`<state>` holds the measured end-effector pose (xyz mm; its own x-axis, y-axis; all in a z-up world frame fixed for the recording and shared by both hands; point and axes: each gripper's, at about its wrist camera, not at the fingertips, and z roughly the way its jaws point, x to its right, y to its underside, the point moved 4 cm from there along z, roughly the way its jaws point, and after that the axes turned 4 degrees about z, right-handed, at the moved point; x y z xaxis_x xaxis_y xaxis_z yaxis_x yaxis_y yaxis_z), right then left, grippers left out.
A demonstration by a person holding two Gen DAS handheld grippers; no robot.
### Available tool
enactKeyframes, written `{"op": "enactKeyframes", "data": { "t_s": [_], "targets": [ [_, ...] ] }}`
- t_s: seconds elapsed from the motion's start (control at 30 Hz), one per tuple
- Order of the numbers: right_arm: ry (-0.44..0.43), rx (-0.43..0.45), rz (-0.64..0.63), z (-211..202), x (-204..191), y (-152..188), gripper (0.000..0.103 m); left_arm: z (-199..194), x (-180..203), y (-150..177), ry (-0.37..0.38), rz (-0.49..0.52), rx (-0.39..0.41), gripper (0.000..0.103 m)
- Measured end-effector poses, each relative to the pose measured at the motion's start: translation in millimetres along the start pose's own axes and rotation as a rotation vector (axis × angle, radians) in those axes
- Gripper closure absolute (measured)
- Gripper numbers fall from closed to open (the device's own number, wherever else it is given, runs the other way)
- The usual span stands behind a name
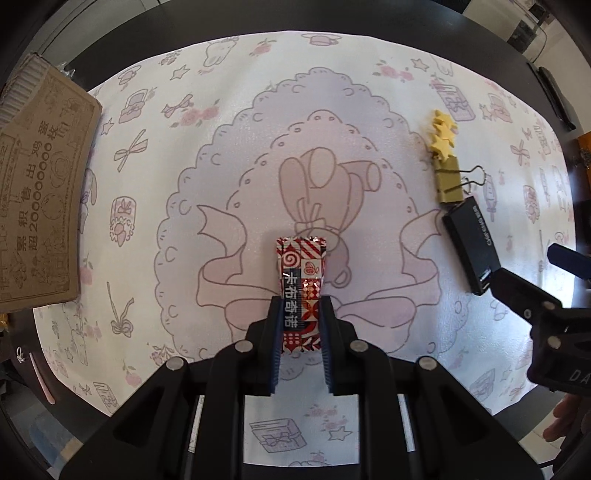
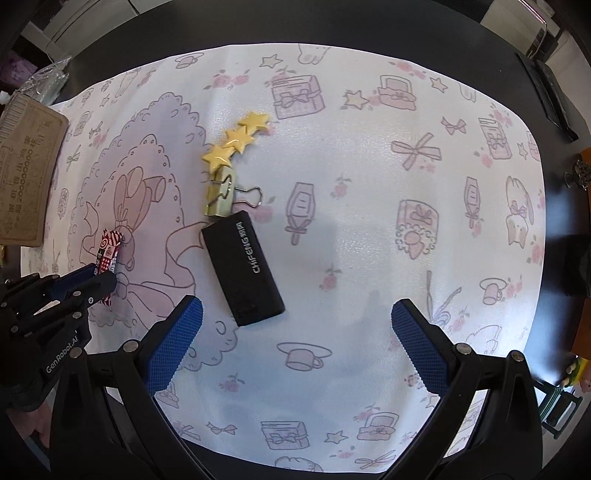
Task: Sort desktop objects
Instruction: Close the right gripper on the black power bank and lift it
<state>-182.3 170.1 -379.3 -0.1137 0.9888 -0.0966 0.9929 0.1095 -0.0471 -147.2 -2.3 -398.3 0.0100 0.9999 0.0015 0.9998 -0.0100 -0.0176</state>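
Pinching a red patterned candy packet [image 1: 301,291] between its blue pads, the left tongs [image 1: 301,321] have it clamped on both long sides, right over the middle of the pink printed mat [image 1: 369,92] on the dark desk [image 1: 332,22]. Over to the right of the packet, a black rectangular case [image 2: 243,269] lettered CHIFENG lies flat on the mat, with a gold binder clip [image 2: 221,197] touching its far end and a yellow three-star hair clip [image 2: 236,142] just beyond that. The right tongs [image 2: 295,332] are spread wide, hovering near the case with nothing between the pads. A brown cardboard box [image 1: 40,184] sits at the mat's left edge, well apart from the packet.
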Motion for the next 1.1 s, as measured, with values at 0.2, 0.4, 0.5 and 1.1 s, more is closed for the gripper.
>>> {"op": "enactKeyframes", "data": {
  "t_s": [0.2,0.4,0.5,1.1],
  "targets": [
    [0.0,-0.004,-0.009,3,-20,-9,0.0,2,-26,-4,-0.004,-0.019,0.0,0.085],
    [0.001,-0.024,-0.024,12,-37,-14,0.0,4,-46,-9,0.0,-0.032,-0.002,0.085],
    [0.007,-0.032,-0.026,17,-42,-16,0.0,5,-54,-11,0.001,-0.027,0.001,0.085],
    [0.074,-0.053,-0.041,52,-62,-3,0.003,3,-90,-30,0.018,-0.052,0.009,0.085]
  ]
}}
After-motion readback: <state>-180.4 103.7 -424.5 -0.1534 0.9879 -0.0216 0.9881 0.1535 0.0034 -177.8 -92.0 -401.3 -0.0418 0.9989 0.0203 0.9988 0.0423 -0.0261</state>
